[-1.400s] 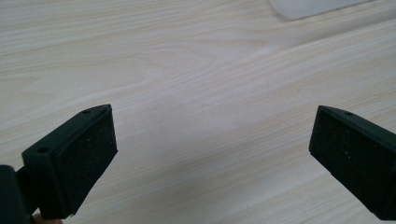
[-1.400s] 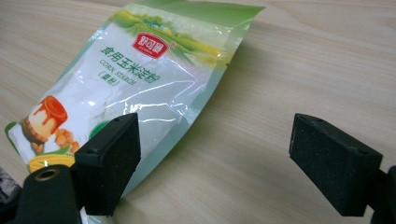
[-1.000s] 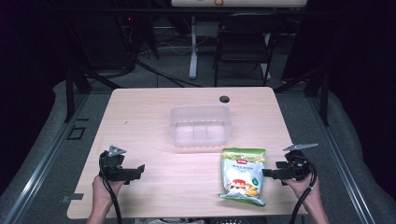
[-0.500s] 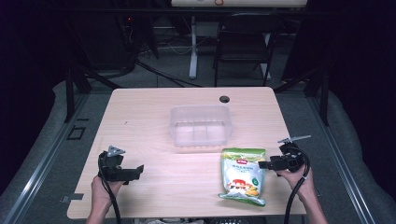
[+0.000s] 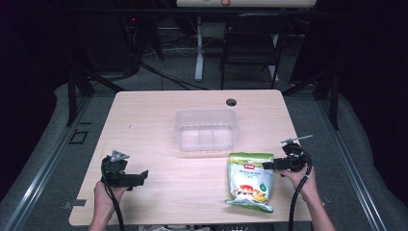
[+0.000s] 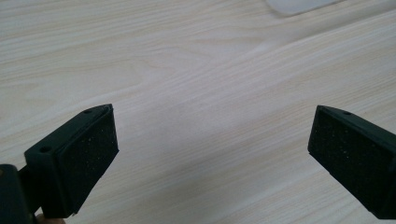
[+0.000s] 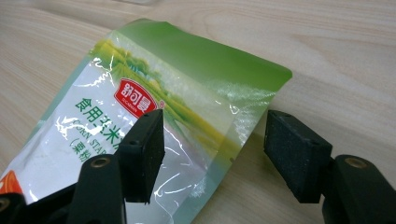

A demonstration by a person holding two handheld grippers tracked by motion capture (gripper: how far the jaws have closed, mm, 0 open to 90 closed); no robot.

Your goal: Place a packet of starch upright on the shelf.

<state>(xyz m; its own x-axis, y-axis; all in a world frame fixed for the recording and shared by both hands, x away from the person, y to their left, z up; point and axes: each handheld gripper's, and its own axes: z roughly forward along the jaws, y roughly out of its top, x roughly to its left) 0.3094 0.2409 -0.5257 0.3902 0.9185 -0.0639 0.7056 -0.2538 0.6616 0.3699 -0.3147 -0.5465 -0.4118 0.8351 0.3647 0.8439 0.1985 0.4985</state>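
A green and white snack bag with a red logo lies flat on the wooden table, front right. My right gripper is open at the bag's upper right corner. In the right gripper view the bag lies under and between the spread jaws of that gripper, one jaw over the bag, the other over bare wood. A clear plastic container stands at the table's middle. My left gripper is open at the front left, over bare wood, nothing between its pads.
A small dark grommet hole sits near the table's far edge. A chair and a white stand leg are beyond the table. A corner of the clear container shows at the top of the left gripper view.
My right gripper has moved left and slightly away from me, reaching the bag's upper right corner. The left gripper has stayed in place.
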